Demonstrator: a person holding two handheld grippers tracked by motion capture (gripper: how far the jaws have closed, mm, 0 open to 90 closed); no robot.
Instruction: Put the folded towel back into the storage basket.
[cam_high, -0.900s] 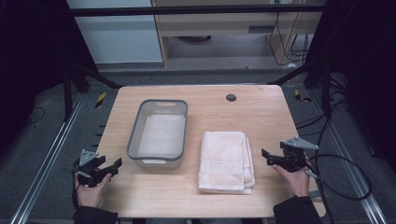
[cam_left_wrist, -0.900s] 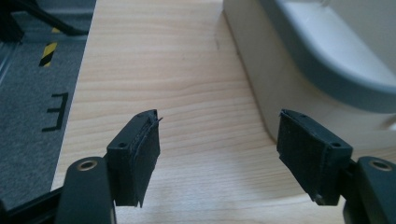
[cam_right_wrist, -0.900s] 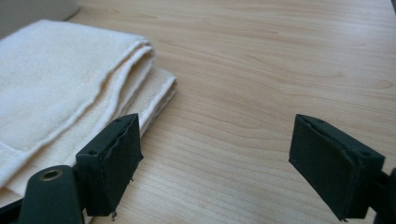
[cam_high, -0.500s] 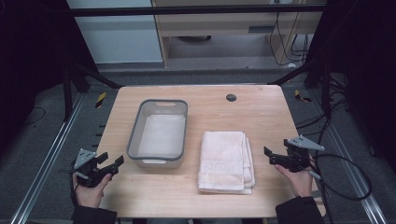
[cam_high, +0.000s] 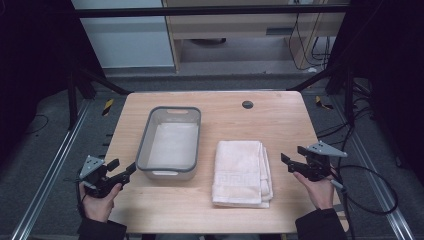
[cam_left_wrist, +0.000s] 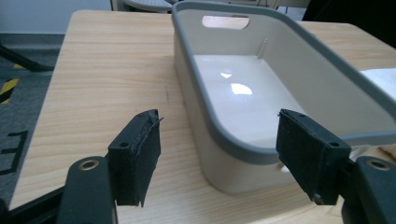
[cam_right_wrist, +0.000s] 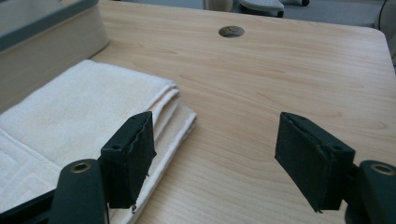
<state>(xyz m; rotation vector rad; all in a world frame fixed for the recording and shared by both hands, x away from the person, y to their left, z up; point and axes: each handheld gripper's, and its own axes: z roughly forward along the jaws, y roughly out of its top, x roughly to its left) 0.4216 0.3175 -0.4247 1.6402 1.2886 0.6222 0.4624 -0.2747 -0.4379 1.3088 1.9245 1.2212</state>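
Left claw (cam_high: 120, 172) at lower left shifted slightly lower, right claw (cam_high: 295, 161) at lower right barely moved; both open, empty; tub (cam_high: 170, 142), towel (cam_high: 241, 172) untouched on worktop (cam_high: 280, 120).

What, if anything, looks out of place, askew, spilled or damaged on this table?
Nothing stands out. The grey-rimmed bin sits upright and empty, the folded towel lies flat and neat beside it, apart from it, and the table shows no spill. Both grippers, left and right, are open near the table's sides.

Two black handheld grippers, left gripper (cam_high: 116, 172), right gripper (cam_high: 294, 161), grey three-cornered top plates, square padded jaws, brass-ringed screw holes, black trailing cables, dark sleeves
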